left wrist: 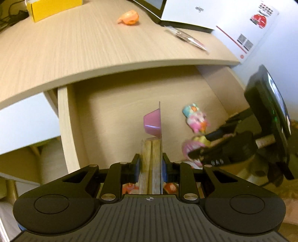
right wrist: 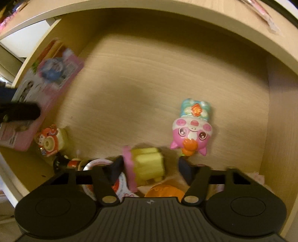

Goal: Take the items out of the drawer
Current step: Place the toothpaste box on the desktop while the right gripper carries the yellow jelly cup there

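The drawer [left wrist: 115,115] stands pulled out under the desk. My left gripper [left wrist: 150,167] is shut on a pink toy card pack [left wrist: 151,126], seen edge-on with its plastic bubble above the drawer's left part. From the right wrist the same card pack [right wrist: 48,87] shows flat at the left, with the left gripper [right wrist: 20,111] clamped on it. My right gripper [right wrist: 150,168] is open low over the drawer front, its fingers either side of a yellow and pink toy [right wrist: 147,165]. A pink pig toy [right wrist: 191,130] lies just beyond, on the drawer floor [right wrist: 139,83].
A red monkey toy [right wrist: 50,141], a dark bottle [right wrist: 63,162], a round red-and-white item [right wrist: 121,186] and an orange piece [right wrist: 163,189] crowd the drawer front. On the desk top [left wrist: 65,46] lie an orange toy [left wrist: 129,17], a yellow box [left wrist: 50,7] and a clear packet [left wrist: 186,37].
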The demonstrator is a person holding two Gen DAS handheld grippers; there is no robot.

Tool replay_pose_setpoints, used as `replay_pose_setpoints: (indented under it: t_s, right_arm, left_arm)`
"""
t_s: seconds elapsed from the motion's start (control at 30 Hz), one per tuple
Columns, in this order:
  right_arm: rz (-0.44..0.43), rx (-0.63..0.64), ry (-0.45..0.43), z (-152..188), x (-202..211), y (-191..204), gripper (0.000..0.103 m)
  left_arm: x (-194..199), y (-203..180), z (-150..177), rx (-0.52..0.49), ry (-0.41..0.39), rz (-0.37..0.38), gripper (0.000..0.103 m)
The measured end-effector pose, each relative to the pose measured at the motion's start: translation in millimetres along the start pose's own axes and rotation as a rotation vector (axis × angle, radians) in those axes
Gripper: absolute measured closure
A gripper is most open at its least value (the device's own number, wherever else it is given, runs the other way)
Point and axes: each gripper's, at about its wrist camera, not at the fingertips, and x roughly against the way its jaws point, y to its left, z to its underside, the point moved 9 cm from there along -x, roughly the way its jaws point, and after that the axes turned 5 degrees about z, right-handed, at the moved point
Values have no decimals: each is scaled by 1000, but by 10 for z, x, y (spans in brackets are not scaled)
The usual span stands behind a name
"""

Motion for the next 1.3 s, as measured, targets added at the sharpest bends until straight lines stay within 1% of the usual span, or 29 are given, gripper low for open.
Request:
replay_pose_setpoints:
  t_s: [0.03,0.13,0.2,0.27,0.3,0.33,0.37,0.4,0.43,0.47,0.53,0.6,0.67,0.73,0.77,0.83,0.93,1.0,1.07,1.17,1.2,1.23,1.27,1.3]
  right_arm:
    - [-6,-7,2,13,22,10,60]
    - [-2,4,-34,38,149,65,61]
    - [2,3,-63,46,263,98,61]
    - [-21,-10,-99,71,420,101,61]
    - [-37,-40,-126,71,565,27,61]
    - [-37,-40,-126,71,565,27,61]
    - [-40,-55,-150,25,667,-7,61]
    - [-41,-99,-233,-100,917,-159,61]
    - [-42,-130,-272,-179,1040,-212,61]
    - [-42,-130,-272,-179,1040,-212,61]
    - [-23,-190,-351,-335,1332,-415,61]
    - [30,-224,-443,-509,1620,-615,61]
    - [103,-249,-548,-704,1912,-819,61]
    - [168,-259,-610,-895,2015,-959,61]
    - [195,-262,-628,-1039,2015,-1090,61]
    - [205,-261,-630,-1087,1966,-1147,61]
    - [216,-264,-601,-1210,1750,-1301,61]
    - [213,-274,-588,-1241,1686,-1347,61]
    - [193,-302,-570,-1338,1518,-1440,61]
    - [189,-309,-576,-1425,1427,-1485,61]
    - [161,-309,-599,-1515,1334,-1507,61]
    - [161,-309,-599,-1515,1334,-1507,60]
    - [142,-311,-597,-1552,1278,-1515,59]
    - [139,-319,-577,-1603,1167,-1531,49]
  left_arm:
    - [-41,-26,47,-1,6,2,77]
    - [-39,-47,174,-21,25,7,77]
    - [31,-59,180,-32,8,7,77]
    - [124,-64,119,-18,-25,35,77]
    - [157,-68,51,-6,-41,51,77]
    - [178,-80,-31,-5,-55,57,77]
    - [204,-101,-155,-19,-77,54,77]
    - [233,-127,-286,-38,-102,46,77]
    - [282,-159,-419,-54,-136,45,77]
    - [341,-191,-567,-59,-178,52,77]
    - [442,-219,-861,-45,-258,84,77]
    - [511,-240,-1159,-23,-324,102,77]
    - [497,-246,-1416,-17,-365,94,77]
    - [403,-239,-1658,-9,-392,81,77]
    - [350,-245,-1734,-5,-392,78,77]
    - [226,-246,-1883,-8,-388,65,77]
    - [25,-199,-2023,-5,-364,23,77]
    - [-105,-180,-2104,8,-348,16,77]
    - [-203,-148,-2139,19,-343,20,77]
    - [-380,-112,-2241,37,-344,37,77]
    - [-445,-97,-2254,39,-333,43,76]
    - [-526,-79,-2257,35,-311,34,76]
    - [-569,-63,-2242,29,-297,5,76]
    - [-588,-43,-2237,16,-303,-32,73]
